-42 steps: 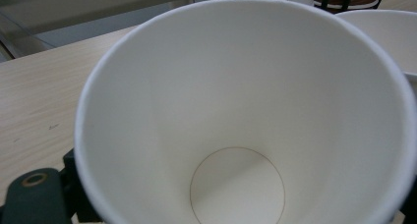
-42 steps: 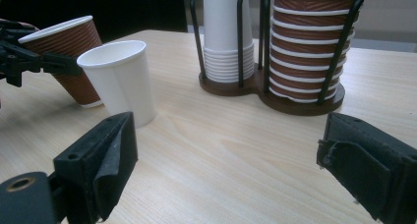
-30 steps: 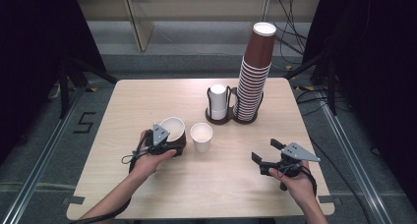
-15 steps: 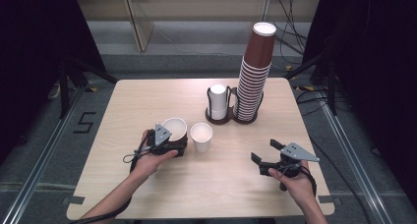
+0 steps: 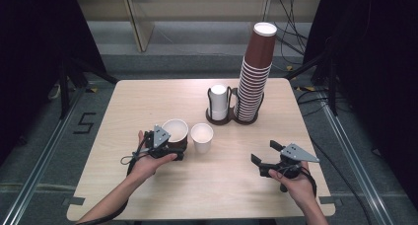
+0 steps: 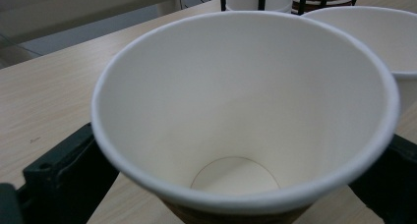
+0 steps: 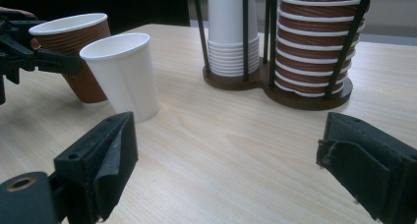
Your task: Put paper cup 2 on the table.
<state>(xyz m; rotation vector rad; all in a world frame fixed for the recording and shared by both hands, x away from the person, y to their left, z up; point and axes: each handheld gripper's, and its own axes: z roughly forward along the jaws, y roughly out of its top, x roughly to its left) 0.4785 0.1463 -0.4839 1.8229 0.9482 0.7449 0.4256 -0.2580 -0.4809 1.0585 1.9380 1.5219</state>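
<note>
A brown paper cup (image 5: 175, 132) stood tilted on the desk (image 5: 148, 99), pinched between the fingers (image 6: 64, 172) of the left gripper (image 5: 170, 147), just beside a white cup (image 5: 202, 137). The right gripper (image 5: 270, 161) rested low over the desk's near right, fingers (image 7: 101, 160) spread wide, pointing toward the cup holder (image 5: 231, 117).

Wooden table (image 5: 148, 101) — dark surroundings, cables (image 5: 291, 37).

Brown cup (image 5: 175, 132) upright, touching white cup (image 5: 202, 137)
</note>
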